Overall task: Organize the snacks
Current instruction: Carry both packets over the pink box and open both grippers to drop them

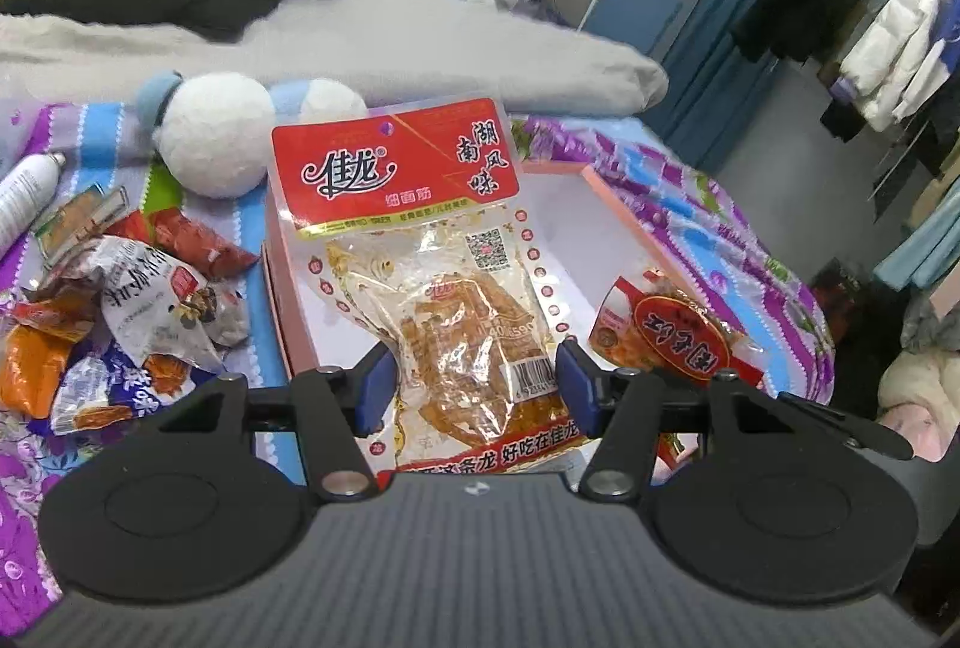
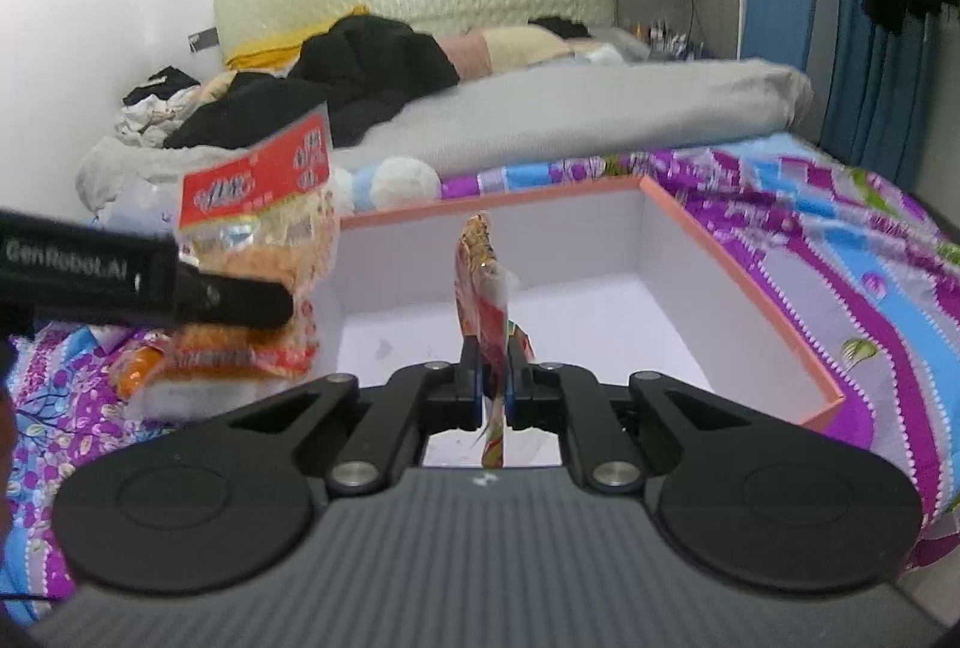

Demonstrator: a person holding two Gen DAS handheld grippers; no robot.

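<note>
Only left view shows loose snack pile (image 1: 120,312).

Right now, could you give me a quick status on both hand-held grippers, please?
Left hand-held gripper holding big red-topped snack bag. Right hand-held gripper shut on small packet. Both over pink box. Nothing blocking.

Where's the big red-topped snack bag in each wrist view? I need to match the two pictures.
Left wrist: red-topped snack bag fills the centre, upright between the left tool pads, over the box.
Right wrist: same bag at left-centre, blurred, with the left tool crossing its front.
Shared landmark: pink-rimmed box.
</note>
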